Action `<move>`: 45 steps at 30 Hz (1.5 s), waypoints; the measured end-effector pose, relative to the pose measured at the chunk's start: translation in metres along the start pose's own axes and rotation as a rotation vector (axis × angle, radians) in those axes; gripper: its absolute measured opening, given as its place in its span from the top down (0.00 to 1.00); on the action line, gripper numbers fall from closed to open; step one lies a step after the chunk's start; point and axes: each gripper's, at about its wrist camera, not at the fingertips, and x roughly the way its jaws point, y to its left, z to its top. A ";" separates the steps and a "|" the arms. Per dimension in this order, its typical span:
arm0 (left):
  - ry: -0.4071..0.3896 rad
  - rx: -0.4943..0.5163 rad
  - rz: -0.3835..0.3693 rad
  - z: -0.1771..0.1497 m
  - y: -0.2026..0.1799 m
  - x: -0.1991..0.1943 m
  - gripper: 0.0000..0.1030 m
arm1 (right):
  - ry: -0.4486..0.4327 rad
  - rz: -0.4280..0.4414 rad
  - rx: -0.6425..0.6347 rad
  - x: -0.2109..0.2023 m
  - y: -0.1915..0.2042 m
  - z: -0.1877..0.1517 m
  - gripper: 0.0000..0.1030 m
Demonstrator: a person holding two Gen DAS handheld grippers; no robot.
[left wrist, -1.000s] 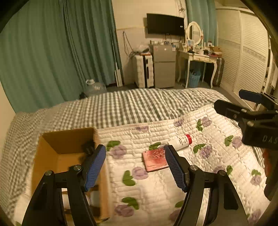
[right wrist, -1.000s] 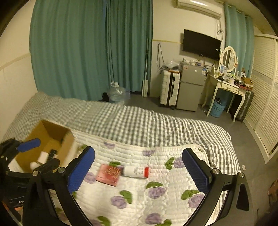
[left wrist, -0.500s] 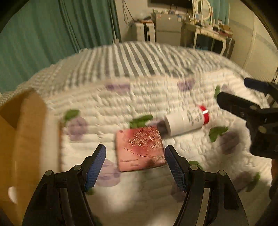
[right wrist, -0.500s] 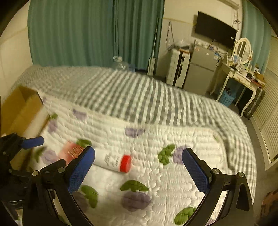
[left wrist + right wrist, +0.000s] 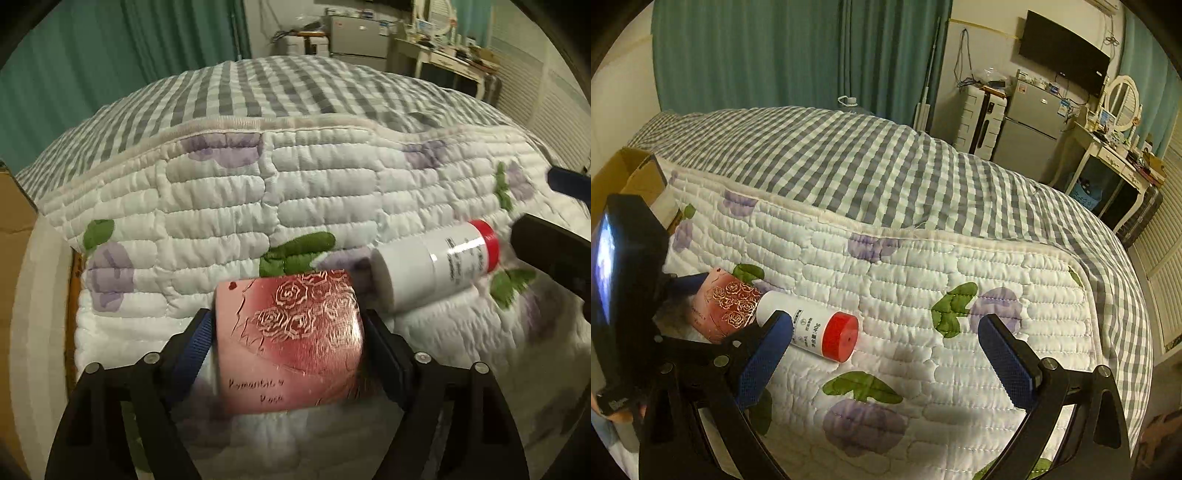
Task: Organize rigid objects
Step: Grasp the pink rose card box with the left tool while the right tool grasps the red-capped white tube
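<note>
A flat pink box with gold roses (image 5: 291,343) lies on the floral quilt; it also shows in the right wrist view (image 5: 726,308). My left gripper (image 5: 288,332) has a finger on each side of the box, jaws closed against its edges. A white bottle with a red cap (image 5: 436,266) lies on its side just right of the box, touching it; it also shows in the right wrist view (image 5: 812,328). My right gripper (image 5: 882,350) is wide open and empty, hovering above the quilt by the bottle's cap end.
An open cardboard box (image 5: 624,177) stands at the left edge of the bed, also visible in the left wrist view (image 5: 14,236). A grey checked blanket (image 5: 868,162) covers the far half of the bed. Fridge, suitcase and dressing table stand beyond.
My left gripper has dropped down and forward over the pink box and closed onto its sides. My right gripper has come lower and nearer the bottle, still open.
</note>
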 end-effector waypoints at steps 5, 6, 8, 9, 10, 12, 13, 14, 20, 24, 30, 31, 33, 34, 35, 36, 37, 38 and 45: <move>-0.021 -0.020 0.004 -0.009 0.011 -0.028 0.29 | -0.021 0.006 -0.107 -0.003 0.016 0.001 0.02; -0.027 -0.021 0.011 -0.010 0.014 -0.032 0.29 | -0.022 0.008 -0.130 -0.002 0.019 0.001 0.02; -0.046 -0.031 0.024 -0.011 0.018 -0.043 0.29 | -0.017 0.027 -0.163 0.000 0.023 0.001 0.04; -0.055 -0.034 0.034 -0.011 0.021 -0.048 0.29 | -0.012 0.035 -0.177 0.002 0.025 0.001 0.09; -0.060 -0.038 0.040 -0.009 0.023 -0.051 0.29 | -0.005 0.040 -0.194 0.004 0.028 0.001 0.13; -0.065 -0.047 0.051 -0.009 0.029 -0.057 0.29 | 0.017 0.045 -0.248 0.011 0.037 -0.001 0.24; -0.065 -0.053 0.056 -0.008 0.031 -0.059 0.29 | 0.021 0.046 -0.271 0.014 0.040 -0.002 0.24; -0.065 -0.057 0.062 -0.009 0.034 -0.060 0.29 | 0.020 0.048 -0.295 0.016 0.044 -0.003 0.24; -0.062 -0.080 0.079 -0.004 0.039 -0.053 0.29 | 0.045 0.077 -0.337 0.033 0.057 -0.002 0.24; -0.060 -0.087 0.076 -0.004 0.040 -0.051 0.29 | 0.065 0.070 -0.375 0.042 0.066 -0.004 0.24; -0.054 -0.092 0.074 -0.007 0.042 -0.052 0.29 | 0.108 0.067 -0.376 0.053 0.080 -0.004 0.38; -0.053 -0.092 0.076 -0.007 0.043 -0.053 0.29 | 0.112 0.061 -0.376 0.053 0.082 -0.006 0.38; -0.053 -0.095 0.079 -0.006 0.043 -0.053 0.29 | 0.125 0.059 -0.359 0.053 0.081 -0.007 0.40; -0.052 -0.094 0.079 -0.005 0.043 -0.053 0.29 | 0.129 0.062 -0.341 0.052 0.079 -0.005 0.40; -0.053 -0.091 0.076 -0.005 0.042 -0.053 0.29 | 0.133 0.064 -0.313 0.052 0.076 -0.004 0.43; -0.055 -0.087 0.071 -0.005 0.041 -0.054 0.29 | 0.132 0.063 -0.286 0.051 0.073 -0.002 0.46; -0.057 -0.083 0.069 -0.004 0.040 -0.055 0.29 | 0.125 0.058 -0.259 0.049 0.069 -0.001 0.48; -0.059 -0.081 0.069 -0.004 0.040 -0.056 0.29 | 0.118 0.056 -0.241 0.046 0.065 -0.002 0.51; -0.055 -0.074 0.060 -0.003 0.038 -0.055 0.29 | 0.111 0.049 -0.089 0.044 0.035 0.006 0.61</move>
